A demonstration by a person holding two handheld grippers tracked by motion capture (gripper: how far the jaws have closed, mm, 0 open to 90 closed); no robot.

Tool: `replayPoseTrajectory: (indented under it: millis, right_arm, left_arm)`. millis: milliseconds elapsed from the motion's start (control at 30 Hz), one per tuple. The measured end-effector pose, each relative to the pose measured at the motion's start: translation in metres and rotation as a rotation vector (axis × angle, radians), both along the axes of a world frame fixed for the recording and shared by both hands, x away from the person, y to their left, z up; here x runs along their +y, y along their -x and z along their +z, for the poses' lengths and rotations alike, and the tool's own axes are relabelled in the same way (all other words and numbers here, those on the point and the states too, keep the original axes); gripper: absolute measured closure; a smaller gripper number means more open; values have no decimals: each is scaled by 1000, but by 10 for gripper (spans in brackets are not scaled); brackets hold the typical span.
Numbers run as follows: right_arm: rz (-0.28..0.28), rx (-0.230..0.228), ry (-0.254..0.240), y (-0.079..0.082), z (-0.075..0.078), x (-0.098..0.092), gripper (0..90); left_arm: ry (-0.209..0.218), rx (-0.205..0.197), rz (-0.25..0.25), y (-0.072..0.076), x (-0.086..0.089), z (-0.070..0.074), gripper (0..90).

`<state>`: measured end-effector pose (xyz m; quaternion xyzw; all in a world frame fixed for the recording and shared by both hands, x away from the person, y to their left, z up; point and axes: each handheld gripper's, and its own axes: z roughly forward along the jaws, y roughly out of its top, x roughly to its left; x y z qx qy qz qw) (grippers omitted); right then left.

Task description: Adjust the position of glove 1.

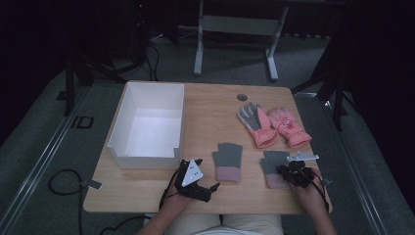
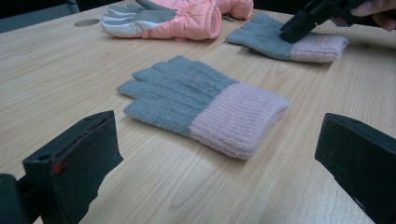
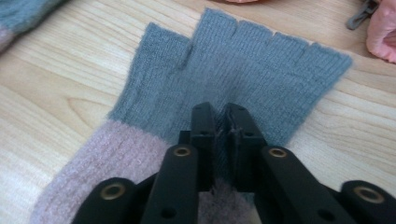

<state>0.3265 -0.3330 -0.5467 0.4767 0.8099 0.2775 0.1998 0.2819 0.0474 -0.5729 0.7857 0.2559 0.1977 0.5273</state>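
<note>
Near table edge, right side: right gripper (image 3: 223, 121) has its jaws pinched together on a fold of the right grey glove (image 3: 261, 79), at its grey and pink join.
Glove position: flat on the table (image 1: 215, 117), apparently not lifted.
Left gripper (image 1: 195, 178): jaws spread wide, holding nothing.
Left grey glove (image 2: 201, 105): just beyond those jaws, untouched.
Pink gloves (image 1: 274, 125): farther back.
White box (image 1: 147, 125): far left.

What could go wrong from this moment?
The right gripper is shut on a thin pinch of the right-hand grey knitted fingerless glove with a pink cuff; the fold might slip out on lifting. The open left gripper sits apart from the matching glove, so a careless sweep could nudge it.
</note>
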Motion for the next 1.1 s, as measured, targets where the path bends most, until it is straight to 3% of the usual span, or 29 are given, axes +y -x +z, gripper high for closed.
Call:
replayPoseTrajectory:
  millis: [133, 267, 433, 600, 767, 800, 1100]
  right_arm:
    - [-22, 33, -3, -4, 8, 2, 854]
    - [-52, -15, -11, -2, 29, 10, 855]
    - [-91, -70, -72, -2, 62, 23, 855]
    - [-97, -130, -61, 0, 84, 51, 855]
    - [-88, -127, -82, -3, 88, 72, 855]
    - [-77, -125, -76, -3, 88, 83, 855]
    - [-11, -108, -92, -9, 77, 126, 854]
  left_arm:
    - [-2, 1, 3, 0, 0, 0, 0]
    - [2, 2, -1, 0, 0, 0, 0]
    - [1, -1, -2, 0, 0, 0, 0]
    - [1, -4, -3, 0, 0, 0, 0]
    - [-2, -8, -5, 1, 0, 0, 0]
    - [-1, -10, -5, 1, 0, 0, 0]
    - [-6, -17, -9, 2, -1, 0, 0]
